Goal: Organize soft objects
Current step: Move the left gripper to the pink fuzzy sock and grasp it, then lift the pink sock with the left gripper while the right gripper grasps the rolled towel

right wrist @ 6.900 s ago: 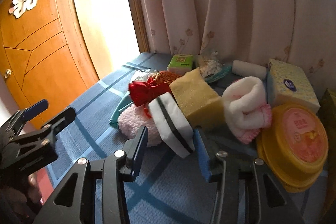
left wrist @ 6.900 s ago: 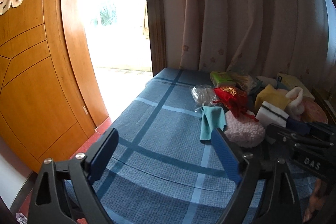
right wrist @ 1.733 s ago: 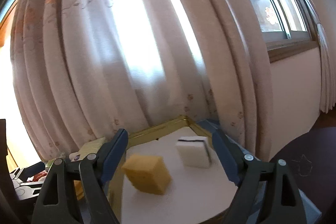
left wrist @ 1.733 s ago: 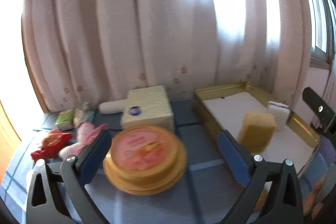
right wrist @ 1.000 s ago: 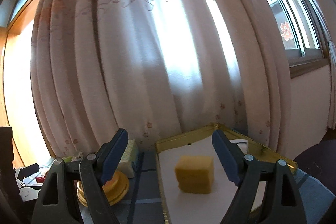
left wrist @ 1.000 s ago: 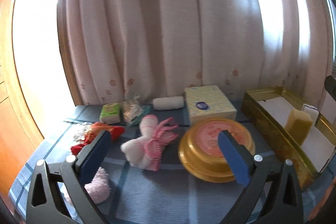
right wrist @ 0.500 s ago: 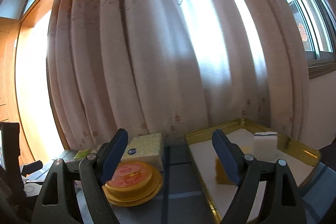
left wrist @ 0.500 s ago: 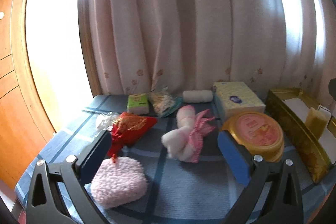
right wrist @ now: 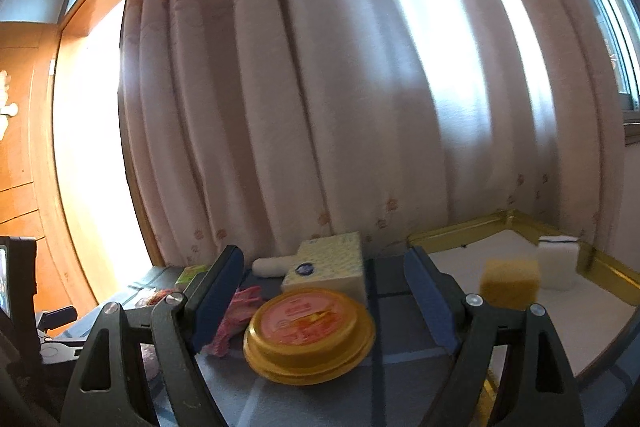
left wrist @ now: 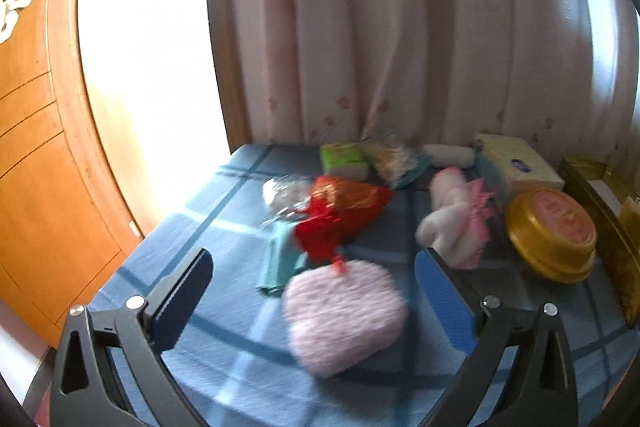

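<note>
Pink fluffy pad [left wrist: 344,315] lies heart-shaped, blurred

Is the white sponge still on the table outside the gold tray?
No, the white sponge sits inside the gold tray, on its white liner beside the yellow sponge.

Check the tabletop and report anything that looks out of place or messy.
Only the yellow sponge and white sponge sit in the gold tray. The pink fluffy pad, red pouch and rolled pink-white towel lie loosely scattered on the blue cloth, unsorted. Nothing looks spilled or damaged.
</note>
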{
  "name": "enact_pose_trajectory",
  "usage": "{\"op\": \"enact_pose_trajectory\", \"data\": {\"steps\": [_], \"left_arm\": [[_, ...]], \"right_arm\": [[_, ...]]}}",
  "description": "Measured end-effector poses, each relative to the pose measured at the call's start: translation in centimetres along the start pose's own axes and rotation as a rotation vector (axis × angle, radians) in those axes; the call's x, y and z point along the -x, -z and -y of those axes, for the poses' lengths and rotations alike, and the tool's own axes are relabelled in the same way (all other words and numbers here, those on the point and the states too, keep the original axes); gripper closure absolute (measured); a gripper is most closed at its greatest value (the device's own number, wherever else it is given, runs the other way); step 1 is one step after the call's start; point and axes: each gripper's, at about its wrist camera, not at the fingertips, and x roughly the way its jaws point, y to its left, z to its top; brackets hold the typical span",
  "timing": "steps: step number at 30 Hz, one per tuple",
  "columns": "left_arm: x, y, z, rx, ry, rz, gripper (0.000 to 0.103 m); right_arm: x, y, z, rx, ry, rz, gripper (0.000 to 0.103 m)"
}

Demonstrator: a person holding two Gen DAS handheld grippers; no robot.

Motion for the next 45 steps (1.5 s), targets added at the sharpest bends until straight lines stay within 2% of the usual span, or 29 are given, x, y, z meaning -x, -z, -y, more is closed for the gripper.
{"op": "enact_pose_trajectory", "data": {"steps": [5, 9, 14, 18, 21, 22, 25, 29, 33, 34, 35, 39, 43, 45], "left_arm": [[0.0, 0.5, -2.3, 0.026, -0.009, -0.029, 0.001], [-0.2, 0.8, -3.0, 0.050, 0.065, -0.075, 0.001], [-0.9, 0.6, -1.5, 0.065, 0.137, -0.109, 0.006], [-2.6, 1.0, 0.4, 0.024, 0.132, -0.173, 0.009], [-3.7, 1.5, 0.7, 0.021, 0.118, -0.217, 0.017], [-3.8, 1.6, 0.5, 0.029, 0.131, -0.225, 0.022], [-3.9, 1.7, 0.1, 0.035, 0.133, -0.215, 0.035], [-3.4, 2.0, -0.4, 0.014, 0.134, -0.185, 0.066], [-1.8, 1.8, -2.1, 0.042, 0.168, -0.131, 0.072], [-1.4, 1.7, -2.6, 0.042, 0.160, -0.113, 0.084], [-0.8, 1.6, -3.3, 0.044, 0.156, -0.089, 0.089], [0.3, 0.9, -5.2, 0.060, 0.148, -0.036, 0.089], [0.2, 0.9, -5.7, 0.065, 0.158, -0.063, 0.087], [-0.1, 1.0, -5.1, 0.051, 0.176, -0.089, 0.071]], "right_arm": [[-0.4, 0.3, -1.4, 0.005, -0.041, -0.023, 0.019], [-0.8, 0.6, -2.5, 0.018, -0.070, -0.048, 0.019], [-1.8, 1.0, -3.6, 0.039, -0.096, -0.111, 0.019], [-1.8, 1.2, -3.8, 0.045, -0.100, -0.122, 0.019], [-2.0, 1.2, -3.7, 0.037, -0.105, -0.133, 0.019], [-2.1, 1.2, -3.6, 0.032, -0.106, -0.139, 0.019], [-2.5, 1.3, -3.5, 0.024, -0.111, -0.165, 0.019], [-3.2, 1.5, -3.6, 0.032, -0.116, -0.207, 0.019], [-4.2, 1.9, -4.3, 0.058, -0.143, -0.264, 0.019], [-4.6, 1.9, -4.6, 0.063, -0.151, -0.282, 0.019], [-4.8, 2.0, -4.9, 0.062, -0.163, -0.297, 0.019], [-5.5, 1.8, -6.2, 0.034, -0.219, -0.332, 0.020], [-6.3, 1.9, -7.2, 0.005, -0.249, -0.374, 0.020], [-6.5, 2.1, -7.6, 0.003, -0.260, -0.389, 0.020]]}}
